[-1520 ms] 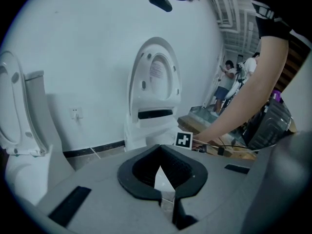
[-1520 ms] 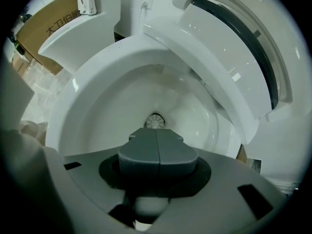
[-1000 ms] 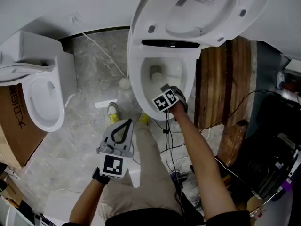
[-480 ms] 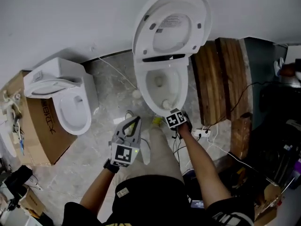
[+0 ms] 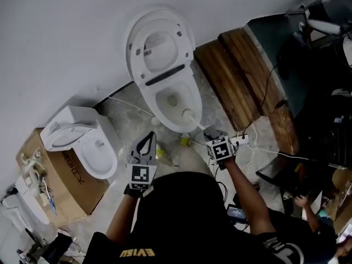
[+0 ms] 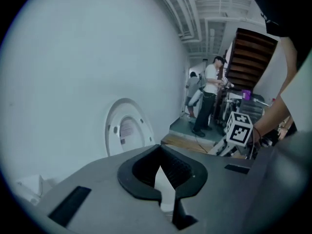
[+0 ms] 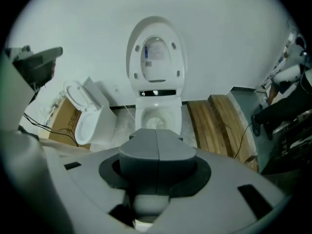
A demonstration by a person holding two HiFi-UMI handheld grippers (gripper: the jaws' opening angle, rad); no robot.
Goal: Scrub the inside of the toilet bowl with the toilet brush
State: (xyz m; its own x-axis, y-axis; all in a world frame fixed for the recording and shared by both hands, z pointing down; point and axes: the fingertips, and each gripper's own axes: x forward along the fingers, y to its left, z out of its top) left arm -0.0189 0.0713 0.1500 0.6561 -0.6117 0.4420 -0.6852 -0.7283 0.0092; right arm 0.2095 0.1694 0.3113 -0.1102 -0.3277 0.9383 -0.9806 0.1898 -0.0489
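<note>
A white toilet stands against the wall with its lid raised; the right gripper view shows its bowl straight ahead. My right gripper is shut on the toilet brush handle. The white brush head sits at the bowl's front rim. In the right gripper view the jaws press together and hide the brush. My left gripper hangs left of the bowl over the floor, its fingertips touching and nothing between them.
A second white toilet rests on a cardboard box at the left. Wooden planks lie right of the bowl. Cables and a power strip cross the floor near my feet. People stand farther back.
The view has pulled back and turned. My right gripper drew the brush head from deep in the bowl to its front rim. The left gripper stayed beside the bowl.
</note>
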